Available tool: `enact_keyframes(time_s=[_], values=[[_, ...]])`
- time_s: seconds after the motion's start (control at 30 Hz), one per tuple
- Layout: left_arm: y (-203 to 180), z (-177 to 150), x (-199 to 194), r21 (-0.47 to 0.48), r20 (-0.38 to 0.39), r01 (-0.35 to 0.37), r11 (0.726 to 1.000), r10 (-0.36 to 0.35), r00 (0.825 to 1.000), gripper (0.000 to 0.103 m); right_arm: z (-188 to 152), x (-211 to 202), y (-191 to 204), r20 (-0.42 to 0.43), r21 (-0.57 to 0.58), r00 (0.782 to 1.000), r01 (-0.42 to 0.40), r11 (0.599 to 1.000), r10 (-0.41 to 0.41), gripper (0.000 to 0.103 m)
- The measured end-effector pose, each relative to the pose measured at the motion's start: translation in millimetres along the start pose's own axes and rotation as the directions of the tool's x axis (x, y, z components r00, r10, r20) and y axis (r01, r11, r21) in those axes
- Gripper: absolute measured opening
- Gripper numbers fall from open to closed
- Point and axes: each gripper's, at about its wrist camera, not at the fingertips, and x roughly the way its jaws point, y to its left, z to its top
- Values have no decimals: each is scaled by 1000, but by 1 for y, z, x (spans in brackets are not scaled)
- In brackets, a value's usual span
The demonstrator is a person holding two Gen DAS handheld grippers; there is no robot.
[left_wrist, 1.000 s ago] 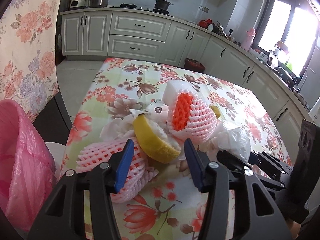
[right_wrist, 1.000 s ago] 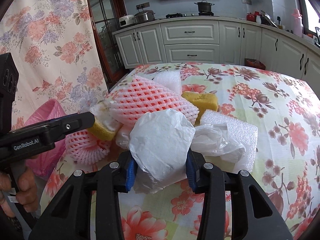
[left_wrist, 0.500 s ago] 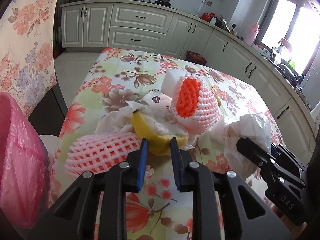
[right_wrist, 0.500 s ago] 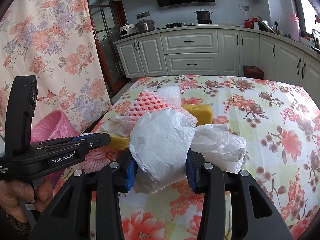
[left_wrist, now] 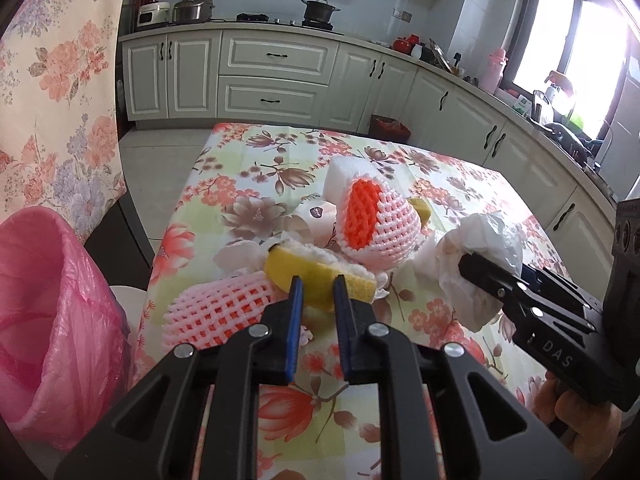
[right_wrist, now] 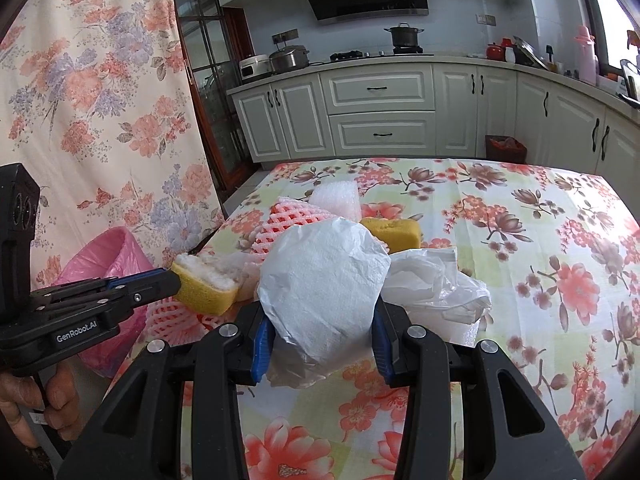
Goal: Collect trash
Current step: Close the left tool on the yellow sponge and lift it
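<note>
My left gripper (left_wrist: 316, 292) is shut on a yellow pomelo peel (left_wrist: 316, 270) and holds it above the pile of trash; the peel also shows in the right wrist view (right_wrist: 206, 280). My right gripper (right_wrist: 322, 334) is shut on a crumpled white plastic bag (right_wrist: 324, 280), seen from the left wrist view (left_wrist: 480, 248) lifted off the table. On the floral table (right_wrist: 540, 248) lie pink foam fruit nets (left_wrist: 218, 308) (left_wrist: 380, 224), white foam sheets (right_wrist: 336, 200), another peel piece (right_wrist: 394, 232) and a white wrapper (right_wrist: 436, 284).
A bin lined with a pink bag (left_wrist: 52, 320) stands at the table's left side, below its edge; it also shows in the right wrist view (right_wrist: 108, 260). A floral curtain (right_wrist: 100, 100) hangs behind it. Kitchen cabinets (left_wrist: 272, 76) line the far wall.
My left gripper closed on the yellow peel and lifted it. My right gripper kept its hold on the white bag and rose with it.
</note>
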Motion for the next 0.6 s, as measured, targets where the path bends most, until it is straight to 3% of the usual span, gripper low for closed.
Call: enact_keyframes(time_s=[0.27, 0.4, 0.6], values=[[-3, -15, 17, 9, -69, 12, 1000, -11, 998, 19, 0, 0, 3, -2, -7, 1000, -4, 1000, 4, 40], [-7, -17, 23, 13, -78, 15, 1000, -13, 997, 40, -1, 1, 1, -3, -2, 1000, -2, 1000, 2, 40], [-6, -18, 33, -7, -99, -10, 1000, 10, 995, 40, -1, 1, 0, -4, -3, 1000, -3, 1000, 3, 40]])
